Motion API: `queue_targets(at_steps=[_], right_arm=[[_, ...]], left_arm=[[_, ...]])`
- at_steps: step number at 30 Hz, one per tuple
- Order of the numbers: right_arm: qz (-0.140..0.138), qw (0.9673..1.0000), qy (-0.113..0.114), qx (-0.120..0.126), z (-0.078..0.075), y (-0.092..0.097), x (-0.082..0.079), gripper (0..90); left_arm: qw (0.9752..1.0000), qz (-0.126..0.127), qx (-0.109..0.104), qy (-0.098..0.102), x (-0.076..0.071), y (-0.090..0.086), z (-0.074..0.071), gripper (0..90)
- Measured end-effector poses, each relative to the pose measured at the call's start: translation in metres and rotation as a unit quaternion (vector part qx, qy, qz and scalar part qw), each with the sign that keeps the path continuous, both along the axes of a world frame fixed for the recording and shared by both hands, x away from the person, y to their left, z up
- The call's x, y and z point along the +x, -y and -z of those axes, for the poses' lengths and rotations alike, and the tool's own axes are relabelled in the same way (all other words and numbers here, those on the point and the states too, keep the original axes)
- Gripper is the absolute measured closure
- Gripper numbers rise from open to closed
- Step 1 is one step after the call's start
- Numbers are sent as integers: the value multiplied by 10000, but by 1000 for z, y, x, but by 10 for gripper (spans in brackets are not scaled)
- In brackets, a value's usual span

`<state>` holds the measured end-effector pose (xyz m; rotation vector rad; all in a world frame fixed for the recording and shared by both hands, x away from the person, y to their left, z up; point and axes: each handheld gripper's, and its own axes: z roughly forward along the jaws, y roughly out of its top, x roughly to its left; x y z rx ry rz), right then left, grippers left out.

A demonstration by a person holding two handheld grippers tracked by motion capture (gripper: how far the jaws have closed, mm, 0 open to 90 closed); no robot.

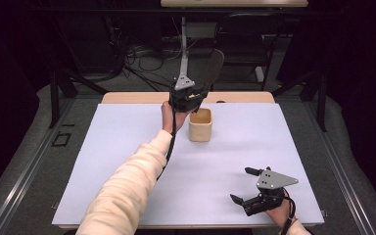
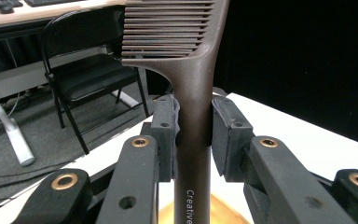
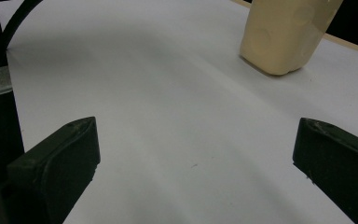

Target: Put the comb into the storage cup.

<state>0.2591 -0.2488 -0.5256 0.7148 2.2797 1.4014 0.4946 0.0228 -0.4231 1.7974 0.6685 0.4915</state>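
The left gripper (image 1: 192,98) pinches a dark brown comb (image 2: 193,84) by its handle, teeth upward, just above the cream square cup (image 1: 200,125) on the white table (image 1: 127,147); the right gripper (image 1: 247,186) rests near the front edge, jaws spread wide.

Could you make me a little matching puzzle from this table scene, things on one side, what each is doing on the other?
Things:
1. left tongs
2. right tongs
3. comb
4. cup

States:
A. standing on the white table cover
B. open, holding nothing
C. dark brown, held upright by its handle
D. shut on a handle

Pairs: 1-D, 2-B, 3-C, 4-A
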Motion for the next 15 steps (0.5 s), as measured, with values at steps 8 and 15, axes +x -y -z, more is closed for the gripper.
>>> queue_targets(at_steps=[8,15], right_arm=[[-8,10000,12,-5,0,0,0,2],[-4,10000,15,-2,0,0,0,2]], left_arm=[[10000,11,-44,-63,3,5,7,722],[9999,27,-56,-101,5,7,12,722]])
